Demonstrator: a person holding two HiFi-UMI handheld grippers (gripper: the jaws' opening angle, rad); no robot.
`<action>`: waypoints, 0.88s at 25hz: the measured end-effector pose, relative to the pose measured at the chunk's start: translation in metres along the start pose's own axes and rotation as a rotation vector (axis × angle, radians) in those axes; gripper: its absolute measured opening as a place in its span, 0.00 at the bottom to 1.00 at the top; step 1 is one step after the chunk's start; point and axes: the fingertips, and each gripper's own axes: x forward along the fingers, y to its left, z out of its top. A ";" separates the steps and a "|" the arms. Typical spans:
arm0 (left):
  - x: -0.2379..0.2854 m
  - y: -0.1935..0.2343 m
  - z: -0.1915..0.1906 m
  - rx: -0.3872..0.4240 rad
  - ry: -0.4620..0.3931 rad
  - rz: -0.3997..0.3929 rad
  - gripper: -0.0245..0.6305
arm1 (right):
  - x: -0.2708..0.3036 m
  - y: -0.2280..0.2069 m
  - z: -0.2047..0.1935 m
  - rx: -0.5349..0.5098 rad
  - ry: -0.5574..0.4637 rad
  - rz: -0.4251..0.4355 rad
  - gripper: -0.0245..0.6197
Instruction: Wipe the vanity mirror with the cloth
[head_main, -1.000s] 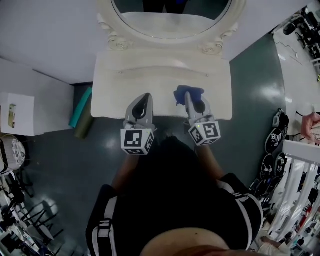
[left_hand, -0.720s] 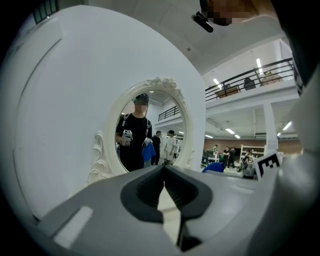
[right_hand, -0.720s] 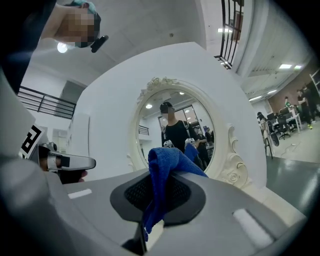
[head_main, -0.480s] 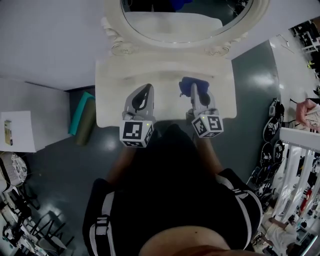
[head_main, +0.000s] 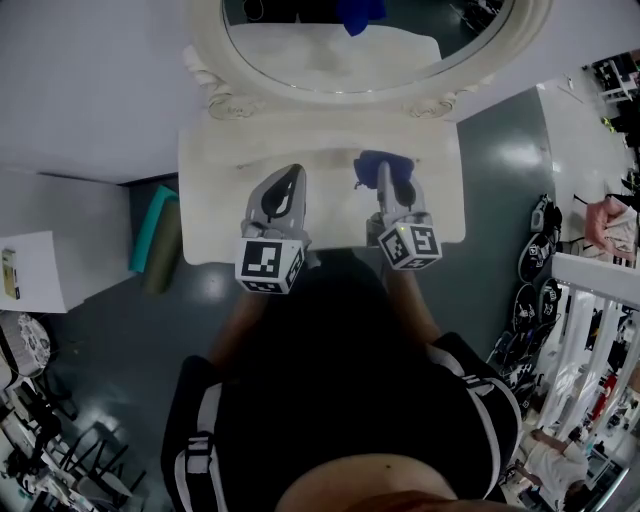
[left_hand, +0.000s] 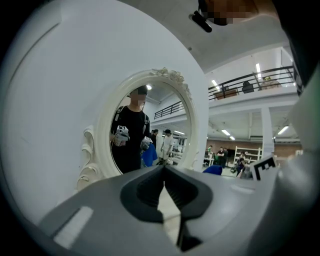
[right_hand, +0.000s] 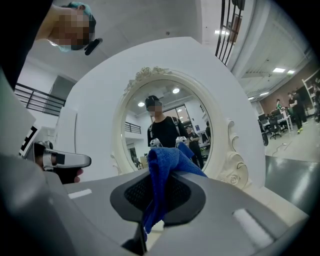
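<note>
The oval vanity mirror in its carved white frame stands at the back of a white vanity table. It fills the left gripper view and the right gripper view, reflecting me. My right gripper hangs over the tabletop, shut on a blue cloth that bunches above its jaws. My left gripper hovers beside it over the table, jaws closed with nothing between them.
A teal roll and a darker one lean on the floor left of the table. White boxes sit further left. Racks and gear crowd the right side.
My view has shifted slightly, bringing more of the mirror into frame. Both grippers have kept their places over the tabletop, the right one still holding the cloth.
</note>
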 end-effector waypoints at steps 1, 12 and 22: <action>0.005 -0.001 0.000 0.000 0.003 0.003 0.05 | 0.005 -0.005 0.001 0.004 0.001 0.001 0.08; 0.062 -0.004 0.004 0.009 0.016 0.028 0.05 | 0.057 -0.049 0.012 0.002 -0.003 0.031 0.08; 0.106 -0.001 0.006 0.019 0.029 0.035 0.05 | 0.099 -0.081 0.014 0.013 -0.001 0.032 0.08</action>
